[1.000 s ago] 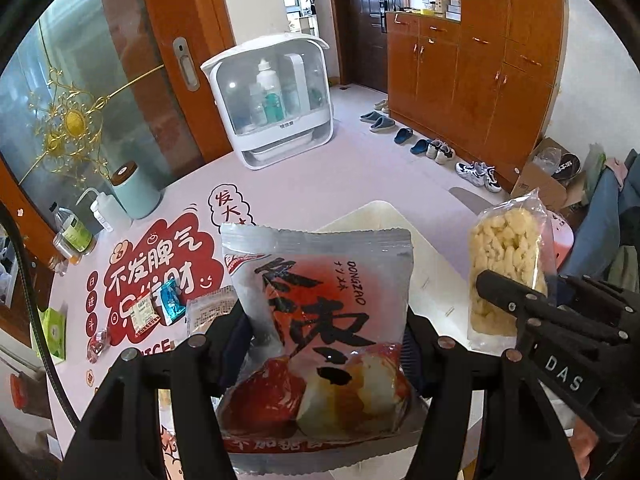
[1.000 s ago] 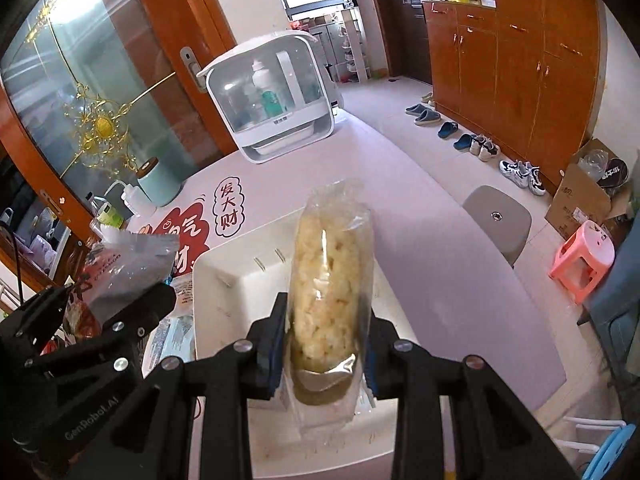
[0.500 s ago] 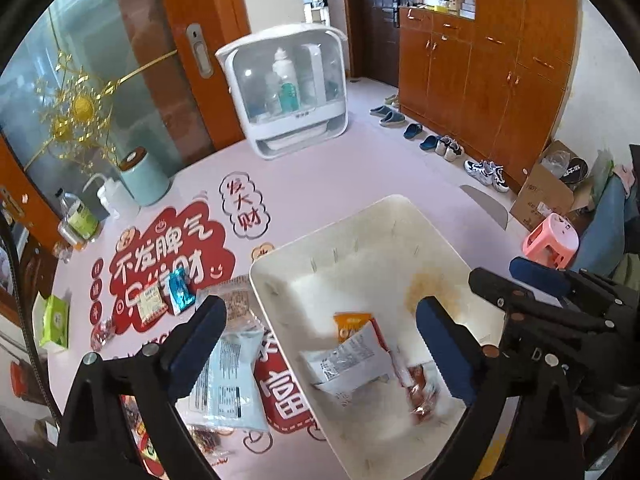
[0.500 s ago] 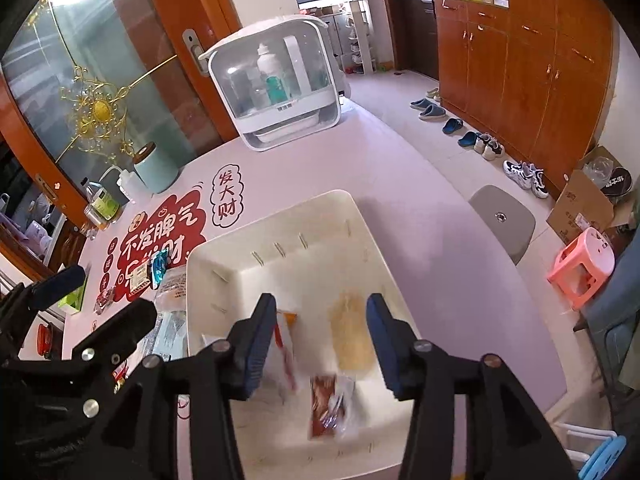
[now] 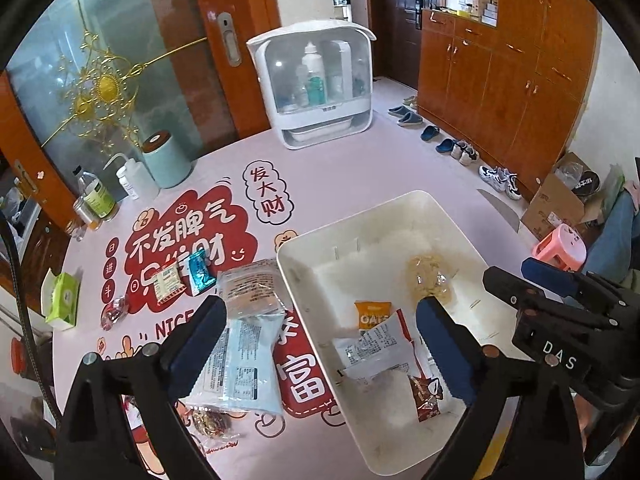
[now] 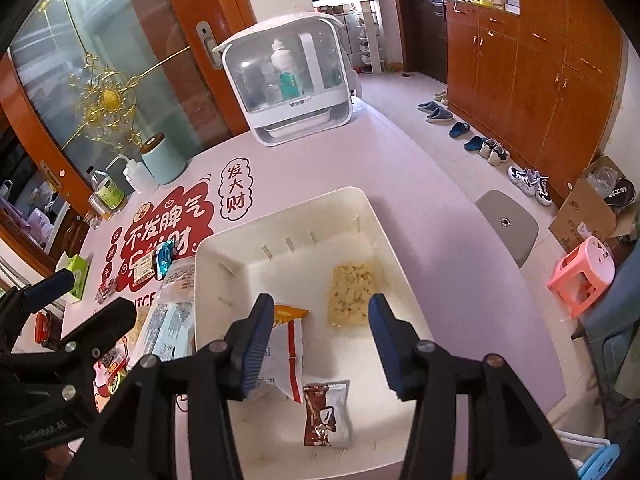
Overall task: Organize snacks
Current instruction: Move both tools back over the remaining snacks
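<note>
Both tongs hang empty over the white bin (image 6: 372, 216). Left tongs (image 5: 320, 332) spread wide, nothing between the pads. Right tongs (image 6: 320, 336) part-spread, also pinching nothing.

In the bin, centre-right of the frame: puffed-snack bag (image 6: 352, 296), orange packet (image 6: 290, 314), red-and-white pouch (image 6: 286, 356), brown sachet (image 6: 326, 416).

Left of the bin, still on the worktop (image 5: 360, 168): light-blue packet (image 5: 244, 364), clear pack (image 5: 250, 292), small teal sachet (image 5: 200, 278) and others.

Risks, imo: light-blue packet lies flat and slick, so the pads may slide off or grab two at once. It sits just beside the bin wall, so a wide approach could knock the bin.
</note>
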Demonstrator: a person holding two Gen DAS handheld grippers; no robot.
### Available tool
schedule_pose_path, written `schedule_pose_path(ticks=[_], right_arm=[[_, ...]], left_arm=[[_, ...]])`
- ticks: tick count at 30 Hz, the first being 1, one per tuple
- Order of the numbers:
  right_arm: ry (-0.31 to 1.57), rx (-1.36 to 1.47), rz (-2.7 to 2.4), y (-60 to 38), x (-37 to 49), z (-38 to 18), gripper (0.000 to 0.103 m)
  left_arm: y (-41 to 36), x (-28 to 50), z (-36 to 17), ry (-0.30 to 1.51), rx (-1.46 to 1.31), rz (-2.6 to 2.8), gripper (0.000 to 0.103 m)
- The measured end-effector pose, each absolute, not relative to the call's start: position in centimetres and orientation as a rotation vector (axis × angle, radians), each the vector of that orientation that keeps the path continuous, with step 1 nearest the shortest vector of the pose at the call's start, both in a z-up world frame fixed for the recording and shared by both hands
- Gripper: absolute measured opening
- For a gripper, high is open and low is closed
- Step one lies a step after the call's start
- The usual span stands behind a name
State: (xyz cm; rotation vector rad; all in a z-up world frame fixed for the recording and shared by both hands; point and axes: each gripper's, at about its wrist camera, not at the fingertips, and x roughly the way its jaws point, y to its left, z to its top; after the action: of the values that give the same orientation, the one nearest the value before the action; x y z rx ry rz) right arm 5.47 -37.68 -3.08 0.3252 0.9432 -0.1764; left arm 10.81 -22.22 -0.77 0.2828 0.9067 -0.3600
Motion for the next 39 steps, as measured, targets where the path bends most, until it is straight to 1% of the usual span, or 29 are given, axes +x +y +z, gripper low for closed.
schedule_pose_path(ticks=[13, 20, 29, 39], right_arm=[[0.935, 0.292, -0.146, -35.8, 3.8, -2.1, 0.05], [0.907, 0.254, -0.113, -34.2, 3.0, -0.7, 0.05], [0.87, 0.205, -0.013, -30.8, 3.7, 0.9, 0.05], [0.859, 0.099, 0.127, -24.7, 5.8, 2.2, 0.05]], left_arm=[[-19.5, 8.5, 0.0, 0.902, 0.253, -0.319, 0.095], [-16.4, 6.9, 0.6, 0.894, 0.22, -0.258, 0.095], [-9.5, 5.0, 1.0, 0.902, 0.132, -0.108, 0.095], [1.3, 4.2, -0.4, 0.968, -0.026, 0.097, 0.095]])
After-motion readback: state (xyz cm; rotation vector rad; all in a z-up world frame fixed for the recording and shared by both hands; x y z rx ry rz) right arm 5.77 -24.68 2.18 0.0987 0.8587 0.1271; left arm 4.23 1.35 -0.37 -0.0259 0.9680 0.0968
